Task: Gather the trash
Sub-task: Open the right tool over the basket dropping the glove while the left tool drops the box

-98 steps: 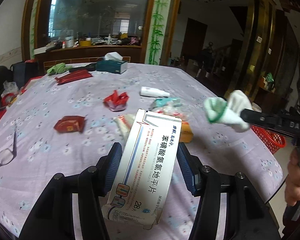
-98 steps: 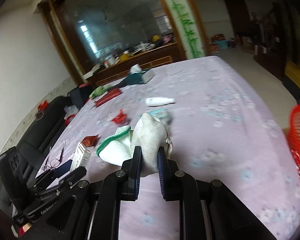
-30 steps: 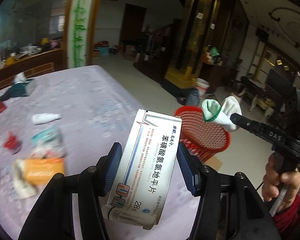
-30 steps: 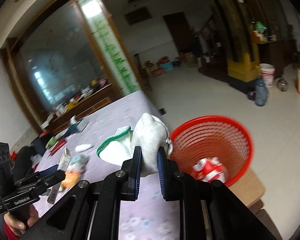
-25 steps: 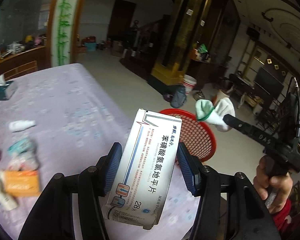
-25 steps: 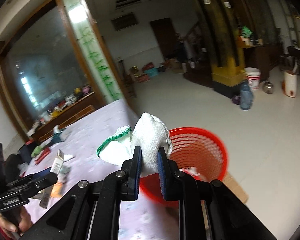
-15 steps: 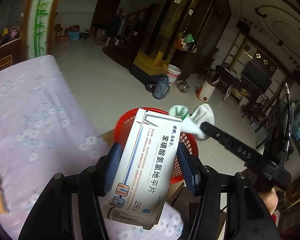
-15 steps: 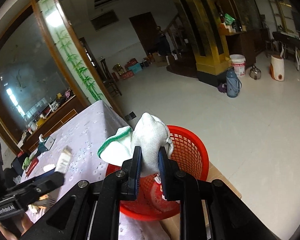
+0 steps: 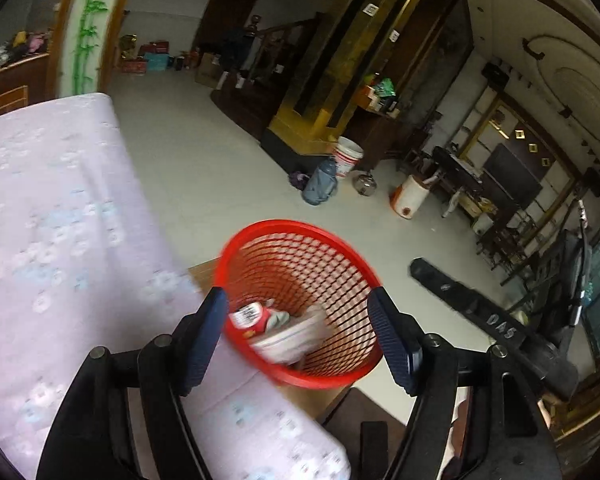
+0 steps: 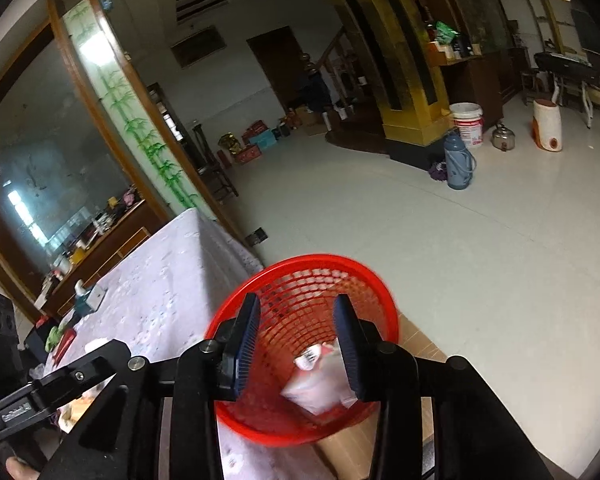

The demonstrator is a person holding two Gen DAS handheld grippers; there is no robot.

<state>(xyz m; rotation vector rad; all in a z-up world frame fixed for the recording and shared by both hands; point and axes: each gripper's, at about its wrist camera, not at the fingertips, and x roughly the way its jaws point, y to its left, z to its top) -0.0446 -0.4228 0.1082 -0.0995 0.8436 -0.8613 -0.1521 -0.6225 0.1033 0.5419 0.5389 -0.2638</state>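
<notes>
**Red Basket Below Both Released Grippers**

Black-framed and blue-padded, the left gripper (image 9: 298, 332) hangs with its jaws spread wide and nothing between them. The right gripper (image 10: 296, 344) is likewise released and empty, its jaws apart.

Directly beneath and just ahead of both tools stands the red mesh basket (image 9: 236, 248), its mouth facing up. In each wrist view the basket rim fills the gap between the pads, so both grippers sit over the opening, not beside it. Neither is clearly the nearer of the two.

Inside the basket lies the collected trash (image 9: 284, 336): a pale flat item, blurred, with a red-and-white wrapper (image 9: 250, 318) against the near wall. The blur prevents a firm reading of what each piece is.

The basket rests on a brown cardboard sheet (image 10: 416, 340) on the floor, just off the corner of the table with the lilac floral cloth (image 9: 52, 216). The table lies to the left of both grippers. At its far end a teal tissue box (image 10: 85, 299) and small green and red items (image 10: 60, 338) are in view.

Judgement: the drop step appears complete for both hands. Any remaining trash lies back on the table, to the left and away from the basket, so the next move calls for a swing in that direction with the jaws kept spread. The left gripper, on the table side, is better placed to reach first.
</notes>
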